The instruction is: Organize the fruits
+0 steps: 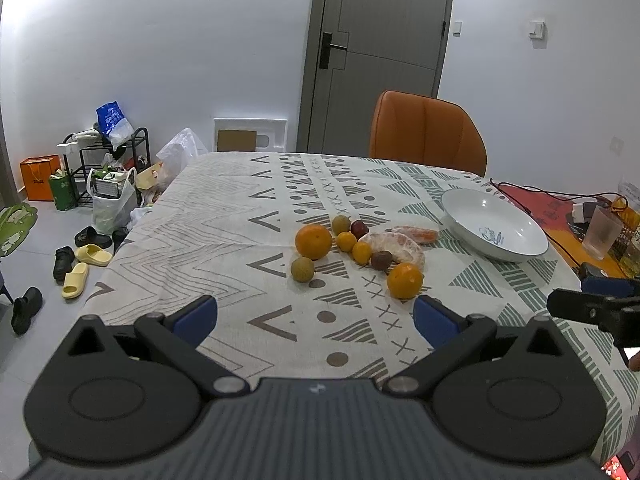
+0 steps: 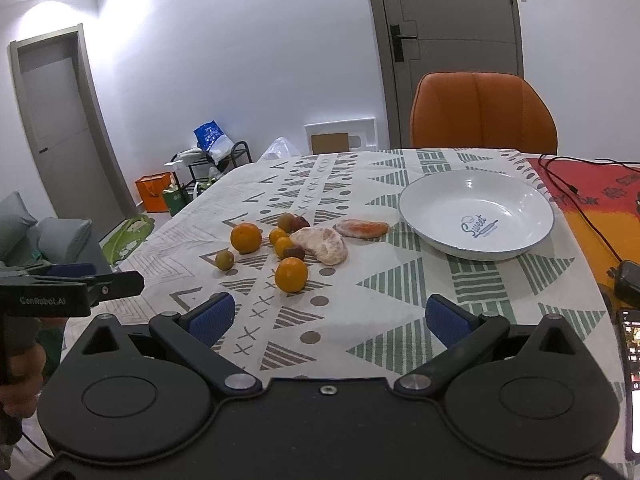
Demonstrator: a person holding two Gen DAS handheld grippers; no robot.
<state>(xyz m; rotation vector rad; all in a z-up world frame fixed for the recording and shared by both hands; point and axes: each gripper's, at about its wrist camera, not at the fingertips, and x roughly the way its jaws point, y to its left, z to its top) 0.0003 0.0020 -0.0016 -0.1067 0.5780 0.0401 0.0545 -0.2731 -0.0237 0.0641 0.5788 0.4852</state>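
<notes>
Two hand-held tools hover side by side over the near edge of a cloth-covered bench (image 2: 400,304), the left tool (image 1: 316,320) and right tool (image 2: 330,318) both spread wide and holding nothing, likely readied for a first pick. Ahead of both, slightly left of the right tool, the loose fruits (image 2: 288,240) lie clustered on the cloth, oranges, smaller fruits and peeled segments. Farther right sits an empty white bowl (image 2: 476,216), seemingly their destination.
</notes>
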